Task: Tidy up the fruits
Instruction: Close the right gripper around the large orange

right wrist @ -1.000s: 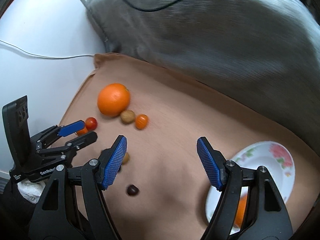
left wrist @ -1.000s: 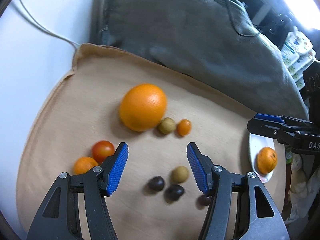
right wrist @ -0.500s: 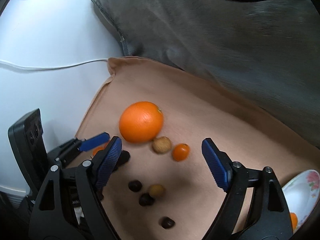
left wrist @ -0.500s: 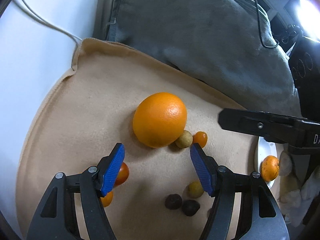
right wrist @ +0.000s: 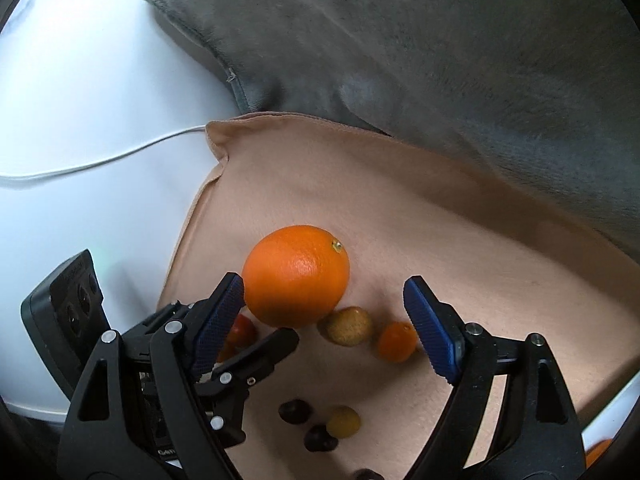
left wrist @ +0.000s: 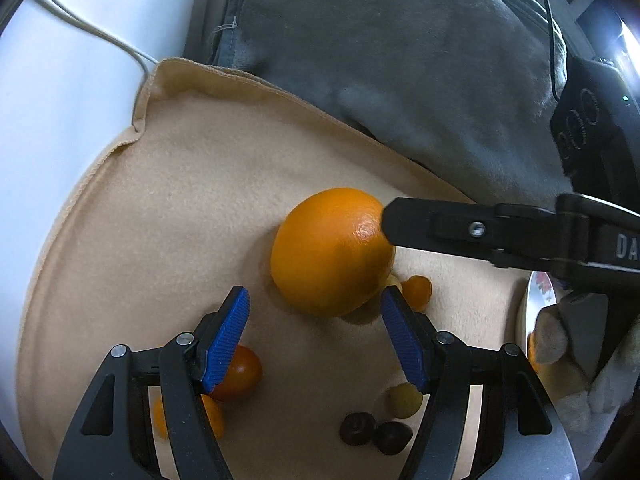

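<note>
Though open, both tools [left wrist: 314, 338] [right wrist: 324, 328] empty

The large orange [right wrist: 296, 276] sits on the beige cloth, round, glossy, stem dimple facing up-right. Touching its lower right is a tan longan [right wrist: 347, 326], and beyond that a small orange kumquat [right wrist: 397, 341]. Below the orange lie two dark chestnut-like fruits [right wrist: 295, 411] and another tan longan [right wrist: 343, 422]; a red tomato [right wrist: 242, 330] sits at its lower left.

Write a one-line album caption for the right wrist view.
Open right gripper approaches a large orange on a tan cloth, smaller fruits scattered nearby.
</note>
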Tool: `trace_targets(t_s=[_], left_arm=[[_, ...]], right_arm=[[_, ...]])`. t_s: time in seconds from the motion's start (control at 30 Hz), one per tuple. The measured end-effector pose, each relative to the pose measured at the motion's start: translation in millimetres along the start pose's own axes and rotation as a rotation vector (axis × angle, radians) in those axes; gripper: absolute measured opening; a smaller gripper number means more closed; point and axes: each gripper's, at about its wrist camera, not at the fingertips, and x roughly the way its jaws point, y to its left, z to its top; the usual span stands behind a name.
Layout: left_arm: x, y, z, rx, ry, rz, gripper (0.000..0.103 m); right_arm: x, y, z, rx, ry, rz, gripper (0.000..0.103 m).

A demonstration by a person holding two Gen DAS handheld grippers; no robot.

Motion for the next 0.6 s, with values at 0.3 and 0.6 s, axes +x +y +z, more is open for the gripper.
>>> trace_targets(t_s=[0.3,0.6], left_arm=[[6,15,2,-0.03,0.009,-0.049,0.068],[10,26,-1,-0.044,0.012,-0.083,0.068]], right_arm=[[13,-4,4,0.036,0.022,0.052,0.085],[25,-1,4,0.034,0.049,0.076,0.085]])
